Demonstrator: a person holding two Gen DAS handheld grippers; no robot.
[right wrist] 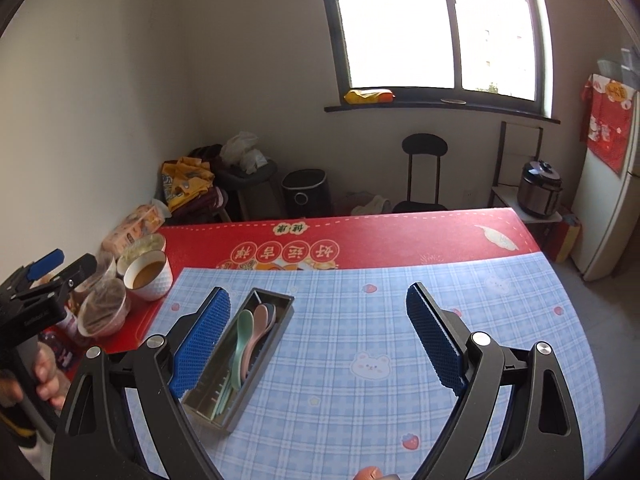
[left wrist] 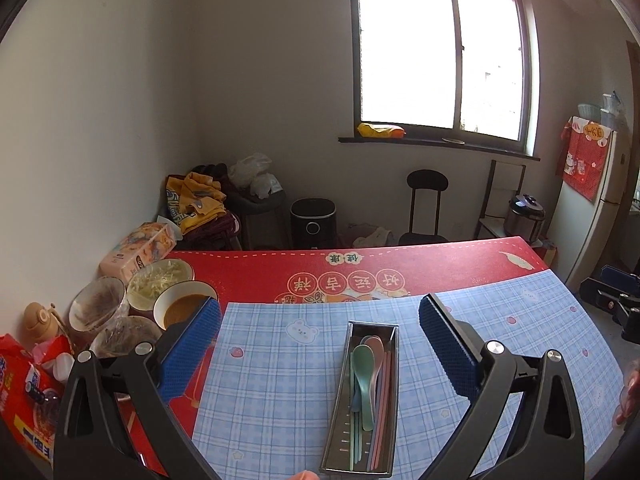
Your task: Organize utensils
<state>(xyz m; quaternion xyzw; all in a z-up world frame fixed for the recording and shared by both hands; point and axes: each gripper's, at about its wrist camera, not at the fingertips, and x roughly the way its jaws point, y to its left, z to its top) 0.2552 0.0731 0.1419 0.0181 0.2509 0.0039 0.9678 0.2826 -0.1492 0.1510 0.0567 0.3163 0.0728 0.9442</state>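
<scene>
A narrow metal utensil tray (left wrist: 390,364) (right wrist: 208,374) lies on the blue checked mat (left wrist: 280,392) (right wrist: 360,320). Inside it rest a green spoon (left wrist: 362,368) (right wrist: 242,340), a pink spoon (left wrist: 376,346) (right wrist: 258,326), a blue one behind them and pastel chopsticks (left wrist: 382,412). My left gripper (left wrist: 320,344) hovers above the tray, open, with nothing between its blue pads. My right gripper (right wrist: 318,336) is open as well and empty, raised over the mat with the tray under its left finger (right wrist: 200,344). The left gripper (right wrist: 44,276) also shows at the right wrist view's left edge, held by a hand.
Several bowls of food (left wrist: 180,308) (right wrist: 146,276) crowd the table's left side on the red cloth (left wrist: 400,264), with a tissue box (left wrist: 136,252) and snack packets (left wrist: 24,396). Beyond the table stand a chair (left wrist: 426,208), an air fryer (left wrist: 312,220), a rice cooker (right wrist: 540,188) and a fridge (right wrist: 608,200).
</scene>
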